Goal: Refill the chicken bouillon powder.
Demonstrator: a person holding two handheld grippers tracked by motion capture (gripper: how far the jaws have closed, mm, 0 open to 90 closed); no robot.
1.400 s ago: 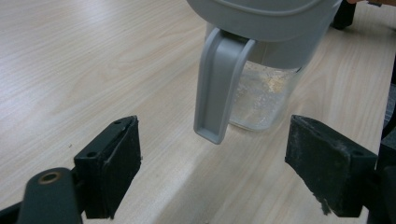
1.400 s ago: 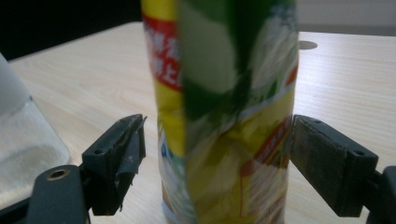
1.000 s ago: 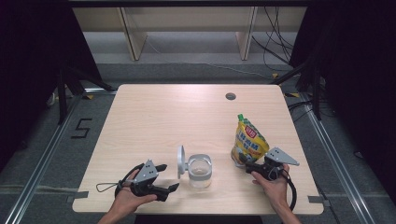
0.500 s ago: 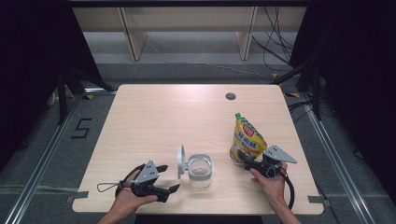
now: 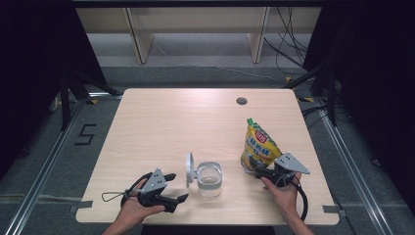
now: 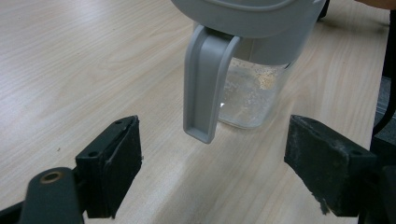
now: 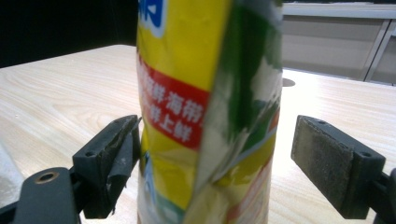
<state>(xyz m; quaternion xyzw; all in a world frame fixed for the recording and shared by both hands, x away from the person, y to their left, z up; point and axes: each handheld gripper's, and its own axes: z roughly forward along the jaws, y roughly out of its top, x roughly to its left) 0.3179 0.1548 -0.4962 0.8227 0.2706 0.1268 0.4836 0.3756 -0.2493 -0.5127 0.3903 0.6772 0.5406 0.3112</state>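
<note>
Nearest the person's edge of the table [image 5: 161, 117], the left gripper [image 5: 177, 187] lies low over the wood in the person's left hand [image 5: 134, 208], just left of the jar [image 5: 209, 179], and points at it. Its jaws stand wide with nothing between them; in the left gripper view the pads sit far apart on either side of bare table, with the jar ahead of them and apart from both.

The jar is clear with a grey rim, standing upright near the front edge of the table, about midway along it. Its grey lid [image 5: 189, 170] is swung open and stands on edge at the jar's left side. In the left gripper view a grey clasp [image 6: 208, 84] hangs down the jar's wall, and pale crumbs lie at the bottom of the jar.

To the right of the jar, the right gripper [image 5: 252, 162], in the person's right hand [image 5: 281, 188], points at the foot of a yellow and green bag [image 5: 258, 146]. Its jaws have just been opening and now stand wide with the bag between them: in the right gripper view the left pad is at the bag's edge, touching or nearly so, while the right pad stands clear of it. The bag stands upright, leaning slightly, just right of the jar and a little farther back.

Beyond the bag, well behind the jar, a round hole [image 5: 241, 101] sits near the table's far edge.
</note>
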